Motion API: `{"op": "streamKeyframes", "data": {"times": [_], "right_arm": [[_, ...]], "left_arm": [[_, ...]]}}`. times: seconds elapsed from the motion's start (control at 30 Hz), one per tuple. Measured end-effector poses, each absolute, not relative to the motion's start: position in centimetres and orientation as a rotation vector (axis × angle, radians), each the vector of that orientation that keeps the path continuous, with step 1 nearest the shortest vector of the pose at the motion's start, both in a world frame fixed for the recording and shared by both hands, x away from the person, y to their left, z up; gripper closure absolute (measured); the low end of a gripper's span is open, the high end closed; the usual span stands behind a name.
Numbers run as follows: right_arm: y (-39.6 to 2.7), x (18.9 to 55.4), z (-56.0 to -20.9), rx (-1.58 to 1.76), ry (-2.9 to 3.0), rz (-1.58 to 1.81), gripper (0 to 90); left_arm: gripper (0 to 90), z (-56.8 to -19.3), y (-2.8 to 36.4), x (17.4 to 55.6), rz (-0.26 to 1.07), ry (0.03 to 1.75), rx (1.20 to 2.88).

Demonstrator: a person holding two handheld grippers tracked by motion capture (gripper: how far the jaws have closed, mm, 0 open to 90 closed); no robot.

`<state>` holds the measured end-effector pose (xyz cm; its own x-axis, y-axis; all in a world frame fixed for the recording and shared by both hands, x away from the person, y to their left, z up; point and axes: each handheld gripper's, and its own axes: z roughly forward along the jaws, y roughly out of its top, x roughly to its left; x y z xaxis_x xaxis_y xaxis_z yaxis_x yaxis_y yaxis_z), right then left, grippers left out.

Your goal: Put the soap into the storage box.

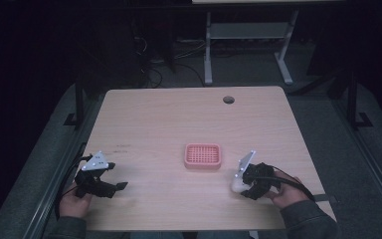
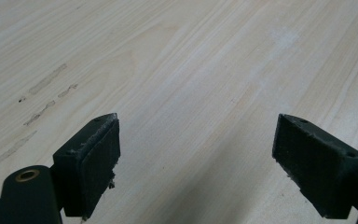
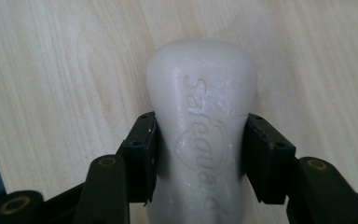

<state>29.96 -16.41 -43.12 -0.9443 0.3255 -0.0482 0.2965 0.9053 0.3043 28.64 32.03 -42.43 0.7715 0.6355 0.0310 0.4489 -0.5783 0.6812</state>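
The right tongs (image 3: 199, 154) have a white bar of soap (image 3: 200, 121) squeezed between their two black jaws. The jaws press on the soap's narrow middle, one on each side, and that looks like a good spot to hold it, because the soap is fatter at the end and may not slip out so easily. There are raised letters on top of the soap, so it lies flat side up. In the high view the soap (image 1: 237, 183) sticks out of the right tongs (image 1: 242, 185) toward the middle of the bench (image 1: 179, 119), near its front edge on the right. I cannot tell if the soap is resting on the wood or lifted a little above it. A pink soap dish (image 1: 203, 155) with a grid of small holes sits in the middle of the bench, near the soap but not touching it. Nothing is in the dish. My guess is that the soap is meant to go in there, since the dish is the only other thing on the bench and the holes would let water drip away. The left tongs (image 2: 196, 149) are wide open with nothing between the jaws, just bare wood with a few faint marks. In the high view the left tongs (image 1: 108, 187) are over the front left of the bench, well apart from the dish, maybe waiting out of the way.
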Motion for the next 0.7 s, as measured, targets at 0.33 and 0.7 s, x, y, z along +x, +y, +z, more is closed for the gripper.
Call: {"op": "streamKeyframes", "data": {"times": [0.33, 0.7], "right_arm": [[-15.9, 31.1, -41.3, 0.447, 2.954, 0.506, 49.3], [-15.1, 32.6, -40.3, 0.419, 2.967, 0.543, 49.3]], "left_arm": [[14.9, -42.4, 32.1, 28.7, 0.359, 0.807, 2.279], [14.9, -42.4, 32.1, 28.7, 0.353, 0.807, 2.282]]}}
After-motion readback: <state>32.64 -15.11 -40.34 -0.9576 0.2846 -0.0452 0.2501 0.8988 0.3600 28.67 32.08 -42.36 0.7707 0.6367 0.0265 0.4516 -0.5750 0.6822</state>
